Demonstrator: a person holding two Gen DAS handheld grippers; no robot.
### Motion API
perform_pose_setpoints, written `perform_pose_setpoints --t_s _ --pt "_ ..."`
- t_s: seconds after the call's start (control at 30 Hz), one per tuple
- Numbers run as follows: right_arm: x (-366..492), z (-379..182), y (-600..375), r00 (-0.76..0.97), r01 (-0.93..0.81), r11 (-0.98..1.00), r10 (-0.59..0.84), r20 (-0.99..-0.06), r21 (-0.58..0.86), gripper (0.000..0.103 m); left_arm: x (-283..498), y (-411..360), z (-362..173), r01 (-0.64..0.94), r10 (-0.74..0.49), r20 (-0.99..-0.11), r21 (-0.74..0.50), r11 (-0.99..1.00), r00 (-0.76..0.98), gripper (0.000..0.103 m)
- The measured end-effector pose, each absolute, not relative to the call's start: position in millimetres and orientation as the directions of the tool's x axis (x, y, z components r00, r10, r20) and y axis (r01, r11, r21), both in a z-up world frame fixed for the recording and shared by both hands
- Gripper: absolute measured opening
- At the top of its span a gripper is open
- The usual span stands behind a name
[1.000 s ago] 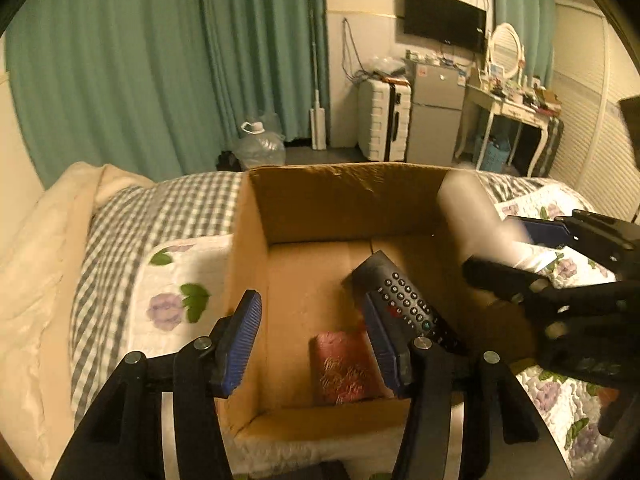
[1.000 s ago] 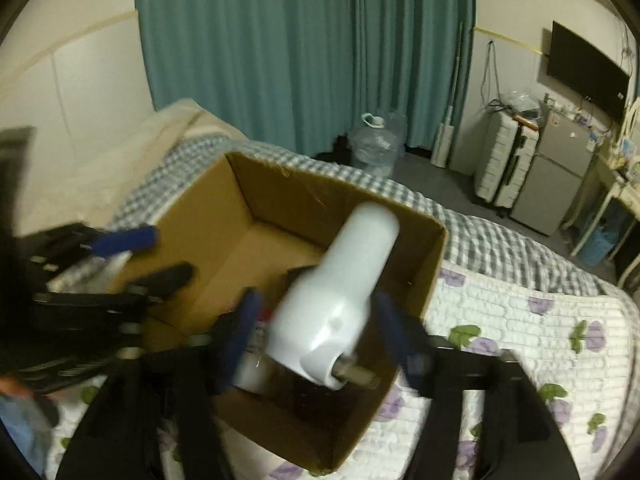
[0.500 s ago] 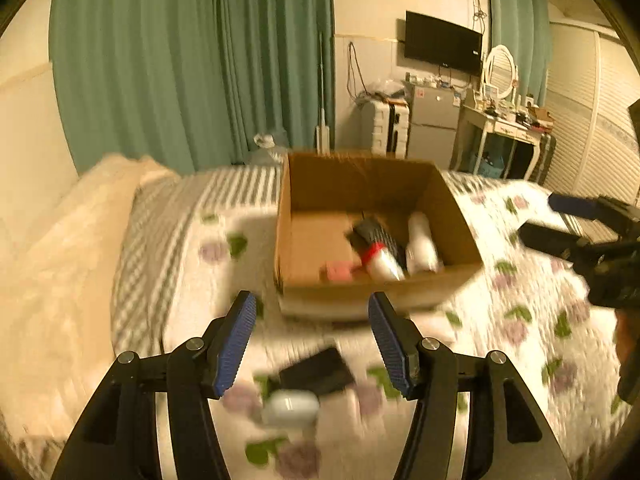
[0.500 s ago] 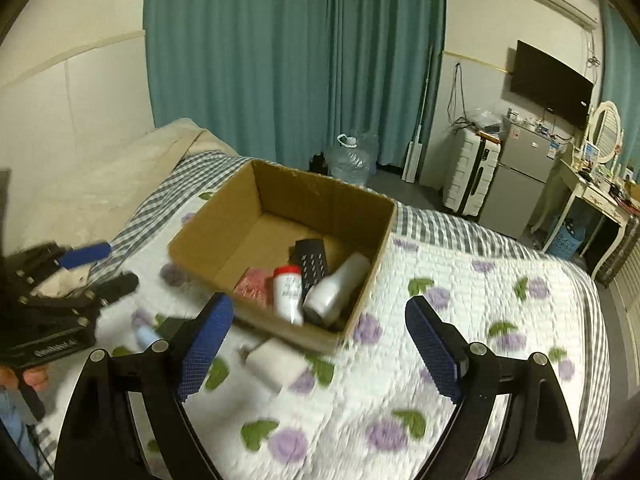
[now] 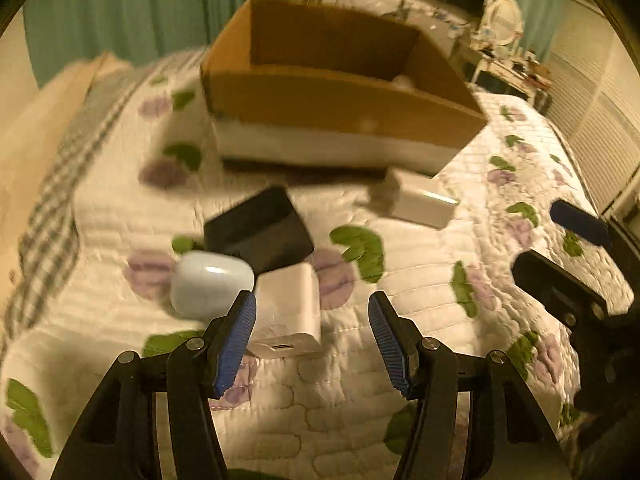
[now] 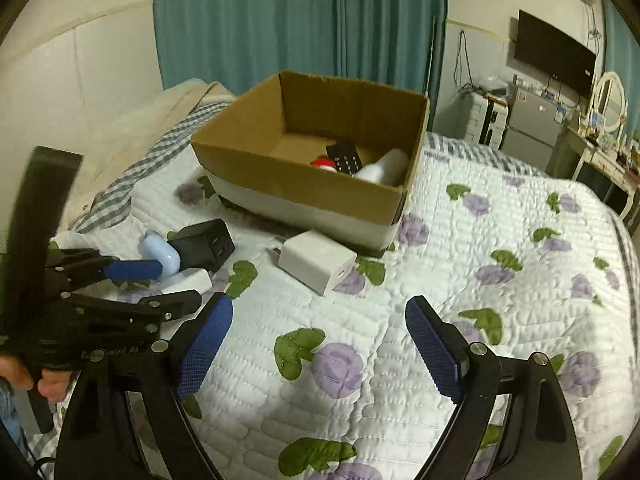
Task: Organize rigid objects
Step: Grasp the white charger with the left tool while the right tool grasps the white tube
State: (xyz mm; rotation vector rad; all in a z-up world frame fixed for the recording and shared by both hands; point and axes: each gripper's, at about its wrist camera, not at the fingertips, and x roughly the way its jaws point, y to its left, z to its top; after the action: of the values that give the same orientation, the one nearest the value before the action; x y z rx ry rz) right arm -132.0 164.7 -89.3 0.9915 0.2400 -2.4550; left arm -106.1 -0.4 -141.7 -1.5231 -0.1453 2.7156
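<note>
- left gripper (image 5: 312, 340) hangs over the quilt (image 6: 460, 280), nothing gripped, its jaws narrowing a touch, with the small white charger (image 5: 288, 312) lying just between and ahead of the tips, not pinched.
- that charger reads as a hard, light plastic block with smooth, slick faces; best bet is to squeeze across its two flat sides, square on, so it can't twist out.
- touching it on the left, the pale blue rounded case (image 5: 210, 282): glossy and curved, likely to squirt from the pads unless caught across its widest middle.
- behind them the black charger (image 5: 258, 232), boxy and stiff, probably the heaviest of the cluster.
- right gripper (image 6: 320, 344) spread wide and empty above the quilt; the bigger white adapter (image 6: 316, 260) sits ahead of it, just beside the cardboard box (image 6: 304, 184).
- box already holds a remote (image 6: 346, 158), a white bottle (image 6: 384, 166) and a red-capped item.
- soft quilt gives underneath, so press down lightly.
</note>
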Motion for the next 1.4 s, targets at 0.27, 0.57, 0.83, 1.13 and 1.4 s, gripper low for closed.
perform_pose_setpoints --t_s 0.27,0.57,0.83,1.13,1.4 --pt "-147.4 -106.6 174.4 -0.592 0.455 -0.888 -0.361 -0.721 0.071 0.089 -128.6 -15.8 -165.9 0.112 0.108 -0.895 -0.173 -0.978 -0.433 0.059" --pt "-147.4 -106.5 173.5 -0.597 0.451 -0.890 -0.352 -0.721 0.062 0.088 -117.0 -16.4 -158.1 0.114 0.104 -0.872 -0.179 -0.977 -0.479 0.040" --pt "-166.1 -102.0 165.2 -0.592 0.471 -0.880 -0.373 -0.715 0.069 0.088 -101.8 -4.6 -104.6 0.095 -0.043 -0.753 -0.026 -0.995 -0.657 0.040" --pt "-204.8 -123.5 129.4 -0.549 0.422 -0.901 -0.343 -0.762 0.102 0.088 -126.2 -34.4 -110.6 0.210 -0.147 -0.732 0.006 -0.978 -0.666 0.040" --pt "-231.0 -144.8 115.7 -0.514 0.421 -0.902 -0.322 -0.795 0.094 0.088 -128.0 -35.2 -118.7 0.193 -0.124 -0.741 -0.008 -0.981 -0.660 0.040"
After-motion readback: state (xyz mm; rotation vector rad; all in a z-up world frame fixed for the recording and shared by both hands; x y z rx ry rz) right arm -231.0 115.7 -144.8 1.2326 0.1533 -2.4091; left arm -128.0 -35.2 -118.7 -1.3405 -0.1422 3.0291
